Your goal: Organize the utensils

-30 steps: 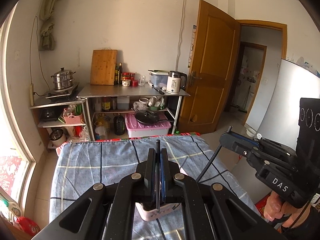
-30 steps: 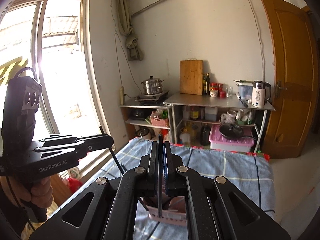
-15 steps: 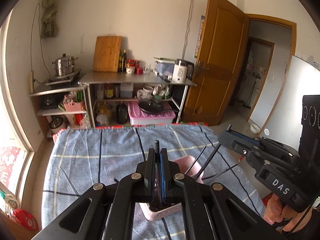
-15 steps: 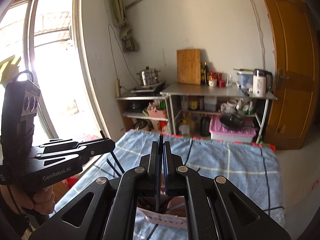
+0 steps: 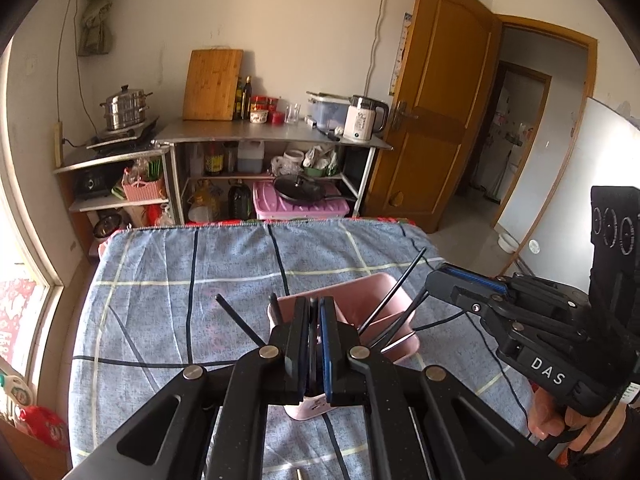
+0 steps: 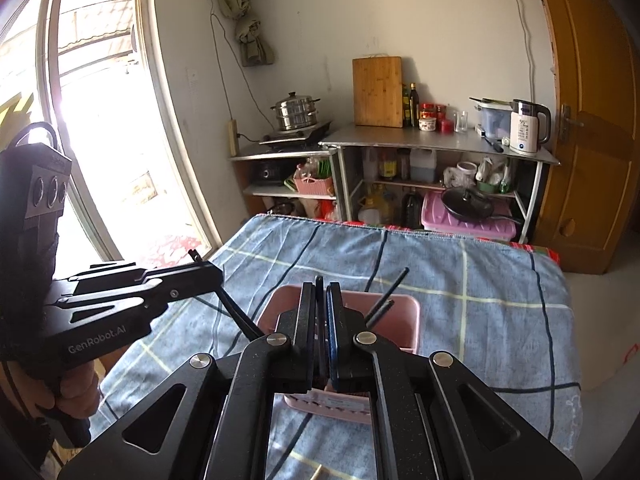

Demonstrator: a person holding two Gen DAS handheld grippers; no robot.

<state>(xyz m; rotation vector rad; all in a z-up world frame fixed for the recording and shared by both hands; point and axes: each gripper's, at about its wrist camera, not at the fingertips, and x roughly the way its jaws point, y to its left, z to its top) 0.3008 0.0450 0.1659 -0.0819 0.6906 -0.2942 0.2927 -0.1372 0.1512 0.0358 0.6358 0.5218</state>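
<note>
The left gripper [image 5: 316, 308] pinched a black chopstick [image 5: 313, 320] over the pink holder [image 5: 384, 292]. The right gripper [image 6: 321, 292] had its jaws easing open round another chopstick [image 6: 319, 300] above the same holder on the blue cloth [image 5: 168, 292]. More chopsticks [image 5: 394, 292] leaned inside. Beyond stood a shelf [image 5: 276, 134].

Sunlit window [image 6: 100, 120], white wall [image 5: 280, 20], wooden door [image 5: 436, 120].
</note>
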